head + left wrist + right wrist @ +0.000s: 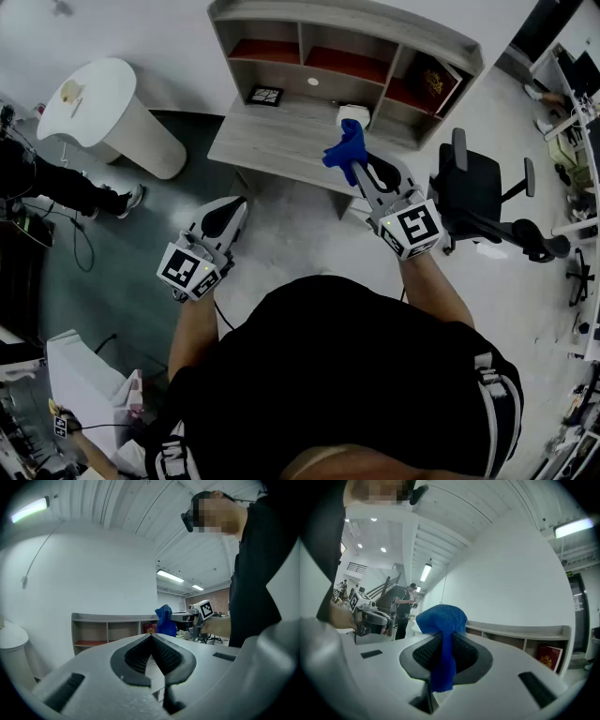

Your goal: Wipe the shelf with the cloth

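Pinching the blue cloth [440, 618] between the fingers [419, 656] of the right gripper [442, 637], clenched on its middle, with a bunch puffed out past the tips and a tail hanging back between the pads. Holding that cloth [345, 150] in the air over the front edge of the bench [272, 145], toward its right half, not yet touching the shelf [347, 42]. Holding the left gripper [228, 211] low and short of the bench, fingers [136, 656] pressed together on nothing.

Probably best done by carrying the bunch into one compartment, pressing it flat on the red floor, and sweeping from back wall to front lip, corner to corner. Worth steering round the white object [352, 114] toward the bench's back edge and the red book [429, 80] leaning in the right-hand compartment. Likely to drag loose under hard pressure, so grip firmly and press lightly.
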`<state>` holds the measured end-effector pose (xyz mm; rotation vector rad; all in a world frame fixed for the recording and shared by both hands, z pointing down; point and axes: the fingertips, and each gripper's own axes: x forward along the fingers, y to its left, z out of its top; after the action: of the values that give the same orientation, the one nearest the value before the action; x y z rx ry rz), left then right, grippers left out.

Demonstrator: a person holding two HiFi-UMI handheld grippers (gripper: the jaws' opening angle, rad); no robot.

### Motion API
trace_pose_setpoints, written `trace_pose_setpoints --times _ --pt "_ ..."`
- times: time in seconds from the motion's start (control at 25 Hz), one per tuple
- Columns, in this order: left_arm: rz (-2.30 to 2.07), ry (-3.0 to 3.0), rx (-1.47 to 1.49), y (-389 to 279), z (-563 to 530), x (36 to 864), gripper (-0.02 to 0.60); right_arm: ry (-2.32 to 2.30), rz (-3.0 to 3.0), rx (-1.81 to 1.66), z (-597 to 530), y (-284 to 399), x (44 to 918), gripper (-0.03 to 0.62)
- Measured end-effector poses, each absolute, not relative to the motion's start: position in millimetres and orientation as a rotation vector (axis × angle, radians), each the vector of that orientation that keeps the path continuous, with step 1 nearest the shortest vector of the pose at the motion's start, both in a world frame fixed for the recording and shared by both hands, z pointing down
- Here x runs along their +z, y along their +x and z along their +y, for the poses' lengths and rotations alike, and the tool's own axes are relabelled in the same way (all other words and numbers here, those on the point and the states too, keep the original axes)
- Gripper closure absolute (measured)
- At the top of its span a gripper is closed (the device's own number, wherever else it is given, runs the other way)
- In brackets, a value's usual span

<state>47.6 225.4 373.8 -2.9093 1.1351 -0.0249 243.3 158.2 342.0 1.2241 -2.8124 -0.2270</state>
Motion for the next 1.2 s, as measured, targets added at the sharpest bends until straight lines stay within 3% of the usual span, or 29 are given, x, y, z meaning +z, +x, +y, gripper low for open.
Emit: trace_pose_setpoints --times 1.2 --pt "1.184 -2.899 -0.074 116.6 170.2 376.2 0.565 1.132 -2.938 -0.146 93.8 295.3 346.0 0.536"
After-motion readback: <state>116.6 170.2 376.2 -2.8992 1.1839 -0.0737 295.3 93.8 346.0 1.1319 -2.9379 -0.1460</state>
